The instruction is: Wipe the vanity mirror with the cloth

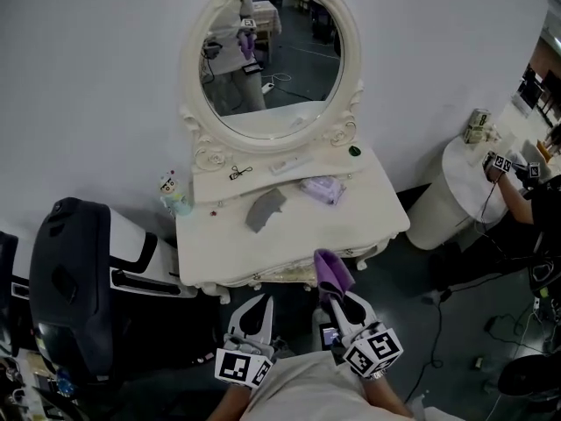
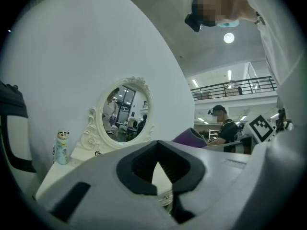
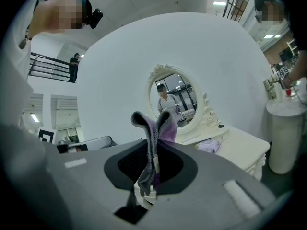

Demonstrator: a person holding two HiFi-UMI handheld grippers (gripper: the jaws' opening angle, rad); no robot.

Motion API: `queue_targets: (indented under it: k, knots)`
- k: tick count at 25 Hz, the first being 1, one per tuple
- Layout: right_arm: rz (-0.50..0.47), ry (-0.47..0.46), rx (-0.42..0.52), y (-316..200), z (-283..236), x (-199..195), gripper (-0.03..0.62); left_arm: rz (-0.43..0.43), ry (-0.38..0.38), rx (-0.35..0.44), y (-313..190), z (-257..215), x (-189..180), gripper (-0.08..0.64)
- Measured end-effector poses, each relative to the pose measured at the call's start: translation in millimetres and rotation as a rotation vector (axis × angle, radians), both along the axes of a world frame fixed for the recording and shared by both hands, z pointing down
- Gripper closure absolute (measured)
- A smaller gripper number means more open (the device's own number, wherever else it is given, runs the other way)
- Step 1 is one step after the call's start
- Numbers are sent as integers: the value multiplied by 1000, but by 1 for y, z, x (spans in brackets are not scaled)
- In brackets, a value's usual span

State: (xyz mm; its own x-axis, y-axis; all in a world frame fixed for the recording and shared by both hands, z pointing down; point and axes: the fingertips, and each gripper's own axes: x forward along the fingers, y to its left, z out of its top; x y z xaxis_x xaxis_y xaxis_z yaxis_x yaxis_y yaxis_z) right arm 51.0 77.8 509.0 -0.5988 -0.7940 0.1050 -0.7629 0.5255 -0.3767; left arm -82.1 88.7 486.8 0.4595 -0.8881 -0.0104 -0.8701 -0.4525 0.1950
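The oval vanity mirror (image 1: 272, 60) in its white carved frame stands at the back of the white vanity table (image 1: 368, 226). My right gripper (image 1: 339, 298) hangs just off the table's front edge, shut on a purple cloth (image 1: 333, 272) that sticks up from its jaws. In the right gripper view the cloth (image 3: 156, 131) folds up between the jaws of the right gripper (image 3: 151, 169), with the mirror (image 3: 175, 99) behind it. My left gripper (image 1: 261, 302) is beside it, shut and empty. In the left gripper view, the left gripper (image 2: 158, 166) faces the mirror (image 2: 125, 114).
A grey cloth (image 1: 265, 209), a pale purple pack (image 1: 323, 189), a white bar (image 1: 289, 165) and a small figurine bottle (image 1: 173, 191) lie on the table. A black-and-white seat (image 1: 74, 270) stands to the left. A round white table (image 1: 465, 182) with a person at it is on the right.
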Motion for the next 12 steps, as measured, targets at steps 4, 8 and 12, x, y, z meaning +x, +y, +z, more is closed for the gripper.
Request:
queue_targets:
  k: [4, 8, 12]
  knots:
    - [-54, -10, -5, -42, 2, -1, 545, -76, -12, -7, -28, -2, -6, 560]
    - [-139, 5, 4, -87, 3, -9, 545, -129, 0, -17, -61, -3, -4, 560]
    - [-221, 3, 9, -133, 3, -14, 545, -182, -30, -8, -99, -6, 3, 560]
